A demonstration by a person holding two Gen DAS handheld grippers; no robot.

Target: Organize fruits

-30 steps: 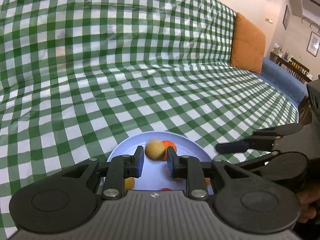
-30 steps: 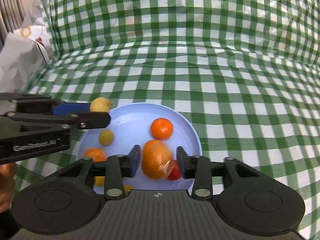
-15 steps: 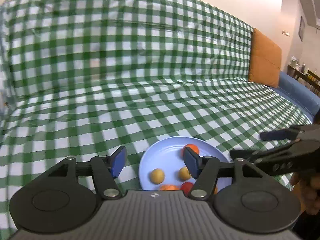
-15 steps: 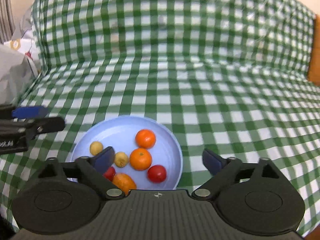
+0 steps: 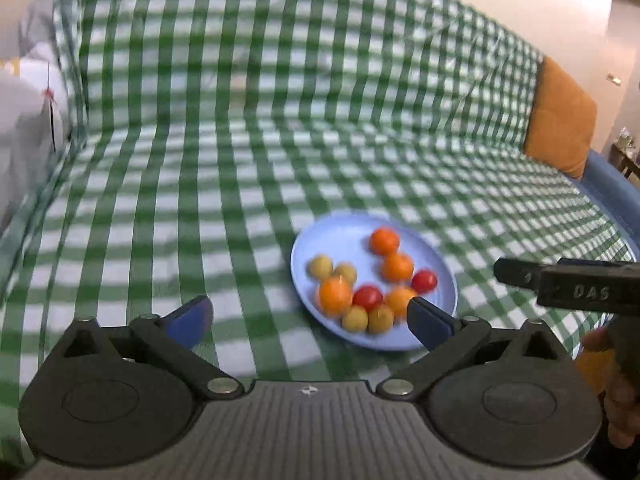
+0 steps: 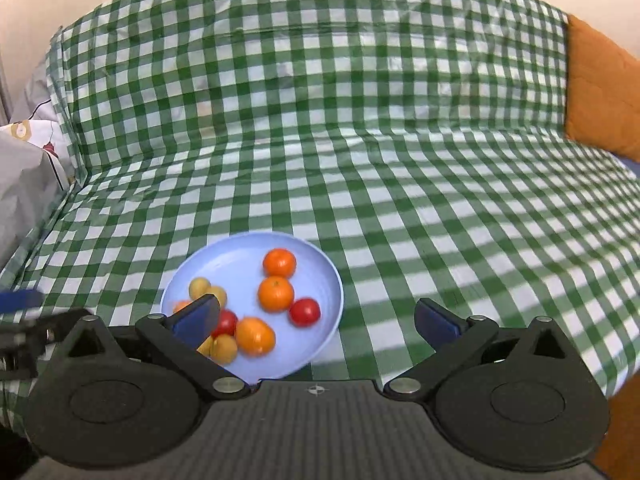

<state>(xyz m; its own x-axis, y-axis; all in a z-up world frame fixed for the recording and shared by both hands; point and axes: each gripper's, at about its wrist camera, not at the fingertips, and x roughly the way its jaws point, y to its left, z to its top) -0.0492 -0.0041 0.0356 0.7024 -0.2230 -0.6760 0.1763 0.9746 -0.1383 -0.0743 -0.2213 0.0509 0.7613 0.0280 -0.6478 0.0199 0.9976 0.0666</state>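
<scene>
Both my left gripper (image 5: 308,320) and right gripper (image 6: 316,320) hold fingers spread, empty, near the plate (image 6: 320,264) rim; checkered cloth (image 6: 440,200) lies around it.

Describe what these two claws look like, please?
Both look alike: the left claw and right claw have black linkage arms, round black pivot housings, silver screws, blue-padded fingers and a ribbed grey body. White lettering marks one claw's side. No cables show.

Green-checked covered sofa (image 6: 400,200), blue plate (image 6: 224,268), orange cushion (image 6: 600,92)
</scene>
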